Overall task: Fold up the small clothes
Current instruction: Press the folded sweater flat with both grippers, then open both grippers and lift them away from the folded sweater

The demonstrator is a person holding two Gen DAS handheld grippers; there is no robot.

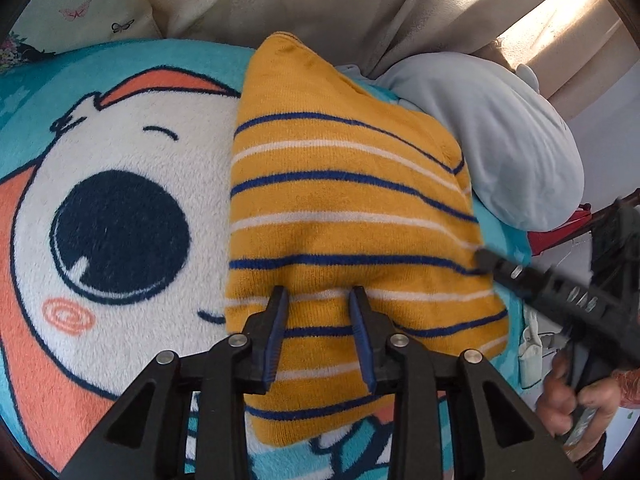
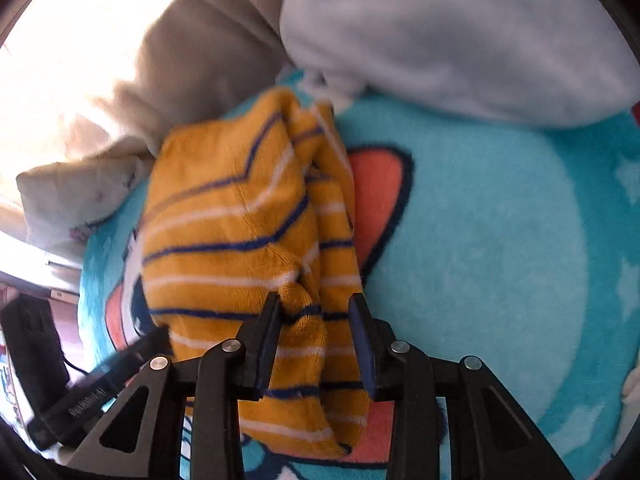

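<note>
A fleecy turquoise blanket (image 1: pixel 24 92) printed with a big-eyed white and orange cartoon face covered the near surface. At its far edge lay a rumpled beige cover (image 1: pixel 320 4), with a butterfly-print cushion (image 1: pixel 92 16) at far left and a pale grey-blue pillow (image 1: pixel 500 144) to the right. Strong daylight washed over the fabric at far right (image 1: pixel 560 12), and a white wall (image 1: pixel 616 128) showed beyond.
</note>
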